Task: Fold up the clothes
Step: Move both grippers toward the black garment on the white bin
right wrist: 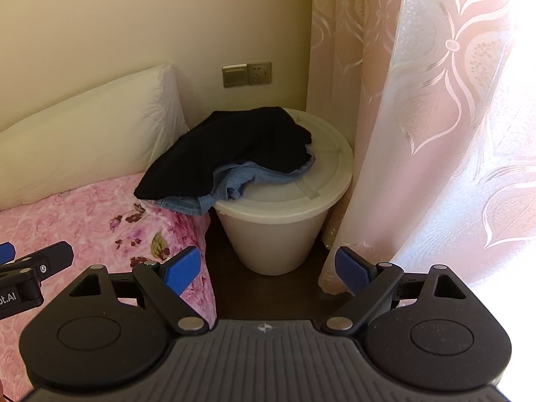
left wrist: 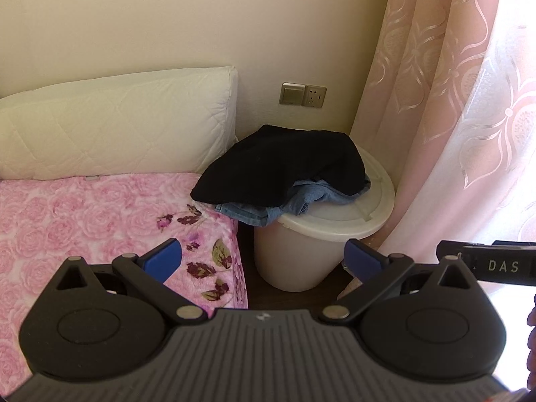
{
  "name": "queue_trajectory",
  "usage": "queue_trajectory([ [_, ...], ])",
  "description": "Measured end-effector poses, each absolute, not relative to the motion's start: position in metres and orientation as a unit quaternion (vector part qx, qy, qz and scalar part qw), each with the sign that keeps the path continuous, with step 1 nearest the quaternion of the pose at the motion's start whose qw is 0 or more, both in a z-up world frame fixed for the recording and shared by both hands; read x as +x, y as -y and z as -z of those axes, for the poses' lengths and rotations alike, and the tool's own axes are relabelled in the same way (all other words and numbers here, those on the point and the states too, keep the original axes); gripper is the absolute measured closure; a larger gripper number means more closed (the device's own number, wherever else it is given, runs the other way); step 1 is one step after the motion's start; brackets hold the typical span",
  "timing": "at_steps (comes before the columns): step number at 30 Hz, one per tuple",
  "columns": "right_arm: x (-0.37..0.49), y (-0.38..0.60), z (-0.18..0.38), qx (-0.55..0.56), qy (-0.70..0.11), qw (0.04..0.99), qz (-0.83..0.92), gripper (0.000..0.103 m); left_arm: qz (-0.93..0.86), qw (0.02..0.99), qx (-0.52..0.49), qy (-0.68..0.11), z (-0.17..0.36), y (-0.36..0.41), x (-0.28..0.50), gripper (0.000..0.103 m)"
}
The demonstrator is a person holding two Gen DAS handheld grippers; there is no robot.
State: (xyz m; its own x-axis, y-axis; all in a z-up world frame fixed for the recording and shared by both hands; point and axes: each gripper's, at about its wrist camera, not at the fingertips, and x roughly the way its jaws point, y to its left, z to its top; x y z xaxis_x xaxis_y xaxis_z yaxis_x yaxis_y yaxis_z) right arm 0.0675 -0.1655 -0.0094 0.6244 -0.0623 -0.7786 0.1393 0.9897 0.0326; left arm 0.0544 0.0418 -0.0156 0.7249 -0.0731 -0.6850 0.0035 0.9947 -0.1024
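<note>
Two garments, a black top (left wrist: pixel 278 164) over jeans (left wrist: pixel 284 204), lie unfolded on the bin (left wrist: pixel 338 221) ahead; the left gripper (left wrist: pixel 264 261) and right gripper (right wrist: pixel 268 268) gape wide, empty. Nothing is folded yet.

Cream wall (left wrist: pixel 134 16), pink sunlit curtain (left wrist: pixel 452 100), dark floor (right wrist: pixel 268 291), rose-patterned bed (left wrist: pixel 83 217).

A dark garment (left wrist: pixel 278 164) is piled on jeans (left wrist: pixel 288 204) atop the lidded bin (left wrist: pixel 335 221), overhanging the bed's corner (left wrist: pixel 214 234). The pillow (left wrist: pixel 114 124) is set left, the curtain (left wrist: pixel 452 100) right, the wall socket (left wrist: pixel 303 94) behind.
</note>
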Motion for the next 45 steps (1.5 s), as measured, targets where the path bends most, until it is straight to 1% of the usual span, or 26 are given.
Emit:
queue_trajectory([
  [13,0.075,0.17,0.014,0.039,-0.438,0.896,0.066,0.013,0.026,0.923,-0.057,-0.38,0.021,-0.046,0.062,0.001],
  [29,0.098,0.146,0.01,0.011,-0.436,0.9,0.023,0.013,-0.025,0.923,-0.08,-0.375,0.018,-0.083,0.056,0.001],
  [45,0.129,0.167,0.026,0.027,-0.448,0.894,0.016,0.013,-0.031,0.918,-0.067,-0.39,0.029,-0.061,0.088,0.001],
])
